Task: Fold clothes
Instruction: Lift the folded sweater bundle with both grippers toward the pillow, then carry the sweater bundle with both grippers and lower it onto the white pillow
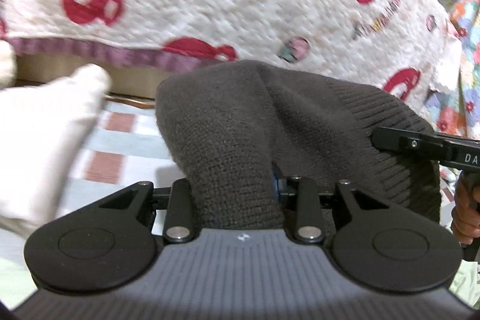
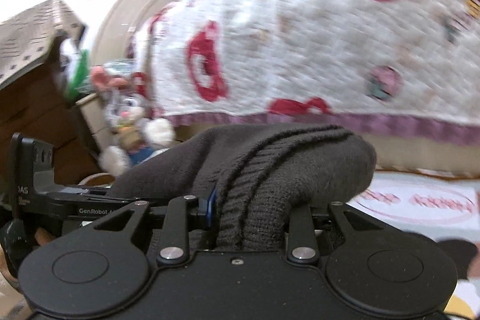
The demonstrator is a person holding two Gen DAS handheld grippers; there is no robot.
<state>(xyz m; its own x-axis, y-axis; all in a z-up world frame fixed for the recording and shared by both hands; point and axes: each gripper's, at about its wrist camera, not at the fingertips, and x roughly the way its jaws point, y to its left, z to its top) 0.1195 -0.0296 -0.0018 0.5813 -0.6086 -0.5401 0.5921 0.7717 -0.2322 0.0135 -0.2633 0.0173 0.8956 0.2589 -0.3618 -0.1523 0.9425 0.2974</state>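
Observation:
A dark grey knit garment is bunched up and lifted off the bed between both grippers. In the left wrist view its thick fold fills my left gripper, whose fingers are buried in the knit; a bit of blue pad shows. The ribbed edge of the garment is clamped in my right gripper, and the knit drapes over both fingers. One black finger of the right gripper reaches into the same garment from the right. The left gripper shows at the left edge of the right wrist view.
A white quilt with red motifs and a purple hem hangs behind. A striped bed sheet lies below, with white cloth at the left. A plush rabbit and a cardboard box stand at the left, floral fabric at the right.

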